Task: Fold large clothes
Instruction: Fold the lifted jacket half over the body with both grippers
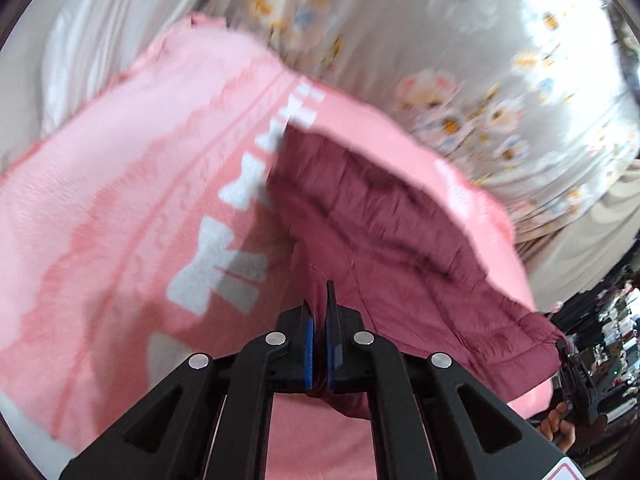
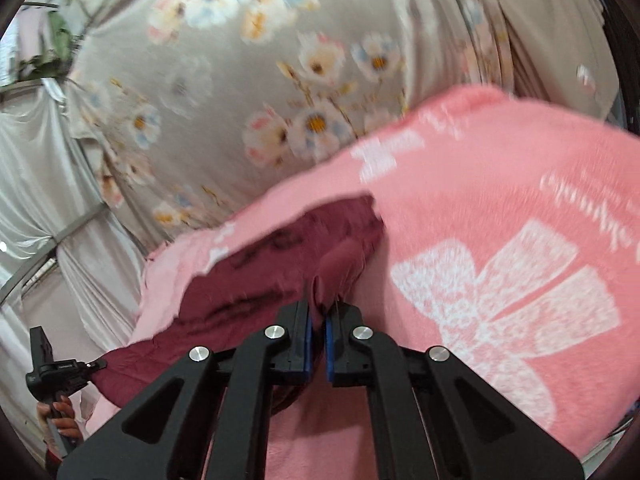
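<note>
The left gripper (image 1: 319, 312) is pinching a fold of the maroon quilted jacket (image 1: 384, 232) between its blue pads (image 1: 308, 344), the jaws drawn nearly together on the cloth, and the right gripper (image 2: 318, 320) is clamping another bunch of the same jacket (image 2: 256, 272) in the same narrow way. The jacket is hanging slack between the two grippers and draping onto the pink blanket (image 1: 120, 168) with white bow prints, which is lying over the floral bedsheet (image 2: 240, 80). Both views are smearing, so the edges of each grip are hard to judge. The main risk I am seeing is that each gripper is holding only a small pinch of slippery padded fabric, so the weight of the hanging jacket could be pulling it out of one side. A second risk is uneven lifting, which would be skewing the fold line, and a pad could be catching the blanket along with the jacket
</note>
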